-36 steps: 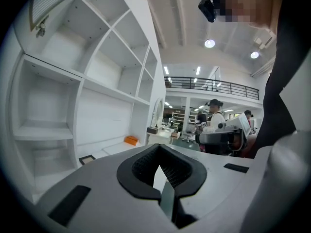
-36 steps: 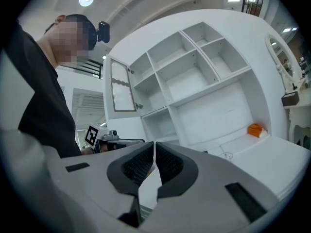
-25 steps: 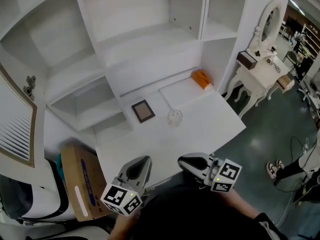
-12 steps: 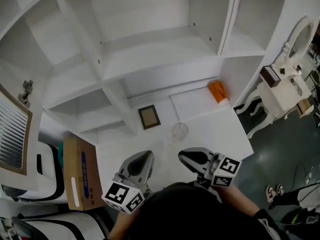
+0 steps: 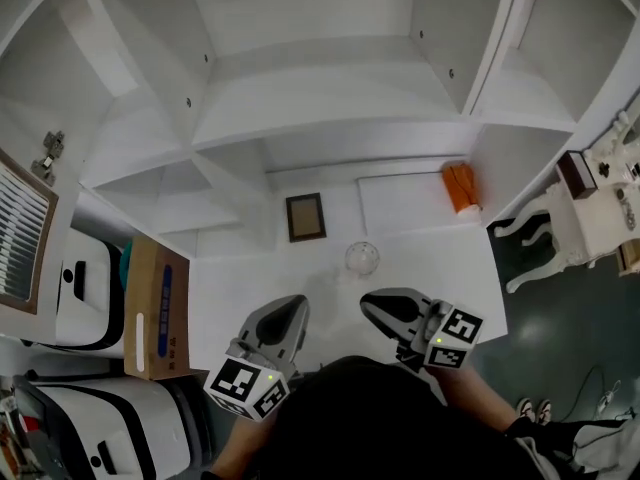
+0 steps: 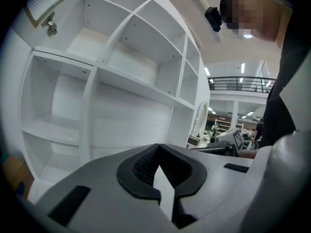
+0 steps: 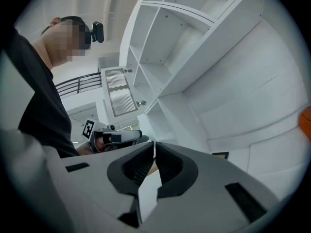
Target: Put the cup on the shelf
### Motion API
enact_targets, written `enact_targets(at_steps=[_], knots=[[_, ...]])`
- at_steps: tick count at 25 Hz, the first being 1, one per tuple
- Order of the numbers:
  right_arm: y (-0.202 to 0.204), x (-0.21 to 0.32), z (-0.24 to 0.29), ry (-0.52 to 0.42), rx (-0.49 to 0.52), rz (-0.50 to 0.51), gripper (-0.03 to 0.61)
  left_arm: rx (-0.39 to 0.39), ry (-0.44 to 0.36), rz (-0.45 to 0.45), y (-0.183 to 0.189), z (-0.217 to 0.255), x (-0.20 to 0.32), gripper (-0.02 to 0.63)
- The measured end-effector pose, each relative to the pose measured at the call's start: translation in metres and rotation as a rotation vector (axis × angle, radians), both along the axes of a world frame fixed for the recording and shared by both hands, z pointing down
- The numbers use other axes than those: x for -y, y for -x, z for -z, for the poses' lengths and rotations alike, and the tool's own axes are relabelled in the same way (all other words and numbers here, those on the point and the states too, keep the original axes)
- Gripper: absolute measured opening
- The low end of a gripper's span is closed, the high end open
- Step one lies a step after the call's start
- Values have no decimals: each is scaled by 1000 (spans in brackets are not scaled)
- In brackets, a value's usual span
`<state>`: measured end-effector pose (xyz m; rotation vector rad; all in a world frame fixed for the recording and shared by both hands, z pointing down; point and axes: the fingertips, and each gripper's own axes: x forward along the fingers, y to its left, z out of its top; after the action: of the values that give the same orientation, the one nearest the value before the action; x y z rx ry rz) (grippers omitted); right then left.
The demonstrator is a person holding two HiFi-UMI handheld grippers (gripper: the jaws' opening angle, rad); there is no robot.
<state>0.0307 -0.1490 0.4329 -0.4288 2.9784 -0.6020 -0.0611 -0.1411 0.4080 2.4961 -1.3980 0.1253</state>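
Observation:
A small clear glass cup [image 5: 362, 258] stands on the white desk [image 5: 240, 288], in front of the white shelf unit [image 5: 330, 88]. My left gripper [image 5: 293, 306] hovers over the desk's front edge, left of and nearer than the cup, with its jaws shut and empty. My right gripper [image 5: 370, 303] hangs just short of the cup, a little to its right, also shut on nothing. The left gripper view shows the shut jaws [image 6: 158, 147] against the shelf compartments [image 6: 121, 67]. In the right gripper view the jaws [image 7: 154, 147] meet too. Neither gripper view shows the cup.
A dark picture frame [image 5: 305, 217] lies on the desk behind the cup. An orange object [image 5: 460, 187] sits at the desk's back right. A cardboard box [image 5: 155, 308] stands left of the desk, a white dressing table [image 5: 600, 188] to the right.
The head view has swung so the shelf unit and desk sit more squarely in front. Both grippers stay shut near the desk's front edge. The cup has not moved on the desk.

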Motion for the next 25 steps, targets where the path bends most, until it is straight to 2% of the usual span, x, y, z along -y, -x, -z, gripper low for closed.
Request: enact_targets(at_steps=[5, 11, 18, 25], knots=[[-29, 17, -22, 25, -59, 25, 18, -1, 31, 57, -11, -12, 4, 11], [-45, 45, -34, 32, -83, -49, 18, 29, 58, 45, -15, -29, 13, 11], [-15, 48, -67, 113, -113, -86, 18, 38, 102, -29, 2, -45, 23, 11], [16, 43, -123, 183, -208, -115, 20, 33, 129, -97, 28, -56, 29, 11]])
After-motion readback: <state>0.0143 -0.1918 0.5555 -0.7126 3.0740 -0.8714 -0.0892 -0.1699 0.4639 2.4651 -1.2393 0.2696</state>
